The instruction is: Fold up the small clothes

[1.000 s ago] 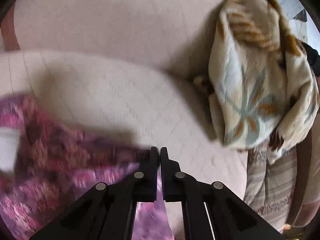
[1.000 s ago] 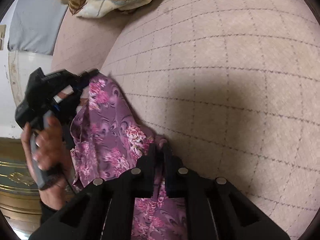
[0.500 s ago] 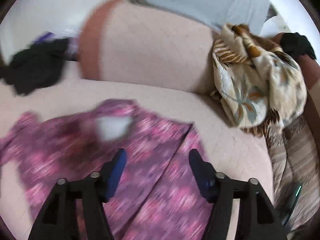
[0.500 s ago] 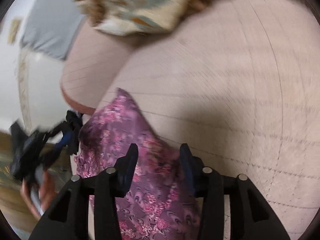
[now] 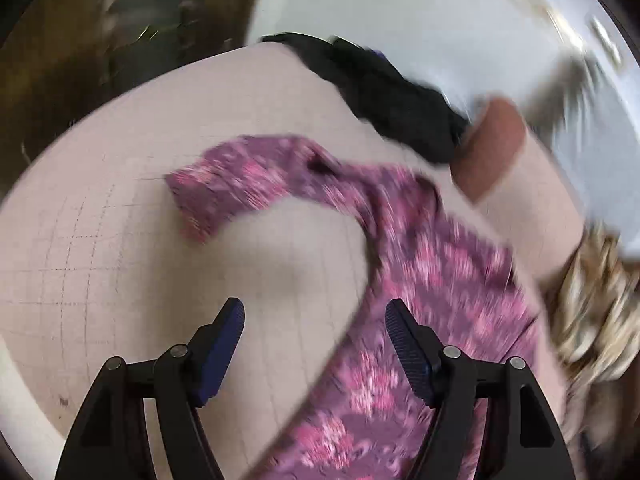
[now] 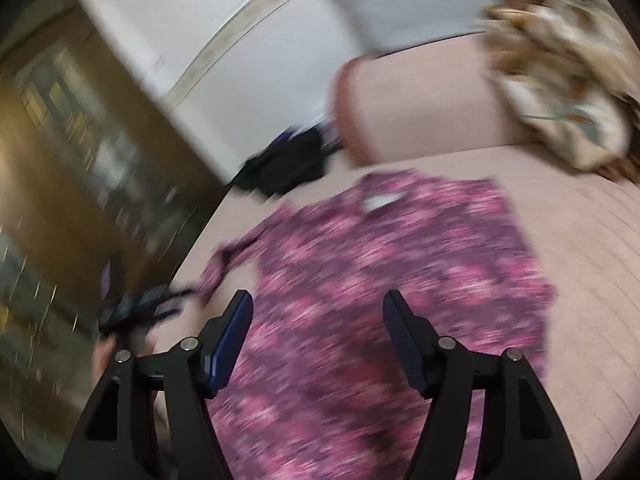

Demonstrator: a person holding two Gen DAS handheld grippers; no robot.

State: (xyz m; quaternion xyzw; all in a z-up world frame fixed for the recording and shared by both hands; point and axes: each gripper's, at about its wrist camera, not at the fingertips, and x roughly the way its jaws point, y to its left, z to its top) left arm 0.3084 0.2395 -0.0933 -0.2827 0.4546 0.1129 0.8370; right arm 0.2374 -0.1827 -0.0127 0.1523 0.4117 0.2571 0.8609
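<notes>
purple garment (image 6: 400,264) lies flat, sofa (image 6: 580,240) bare rightward.

The left wrist camera is looking steeply down along its own fingers onto the pink quilted cushion (image 5: 120,280), close above it, with the purple floral garment (image 5: 432,280) running from 11 to 5 o'clock and a black cloth heap (image 5: 392,104) at 1 o'clock. The right wrist camera is sitting a little higher and facing less steeply down, taking in the same garment (image 6: 400,272) spread across the centre, the black heap (image 6: 288,164) at 11 o'clock and a cream patterned blanket (image 6: 560,92) at 2 o'clock. Both views are sharing the garment, cushion, black heap and blanket, and both are blurred.
</notes>
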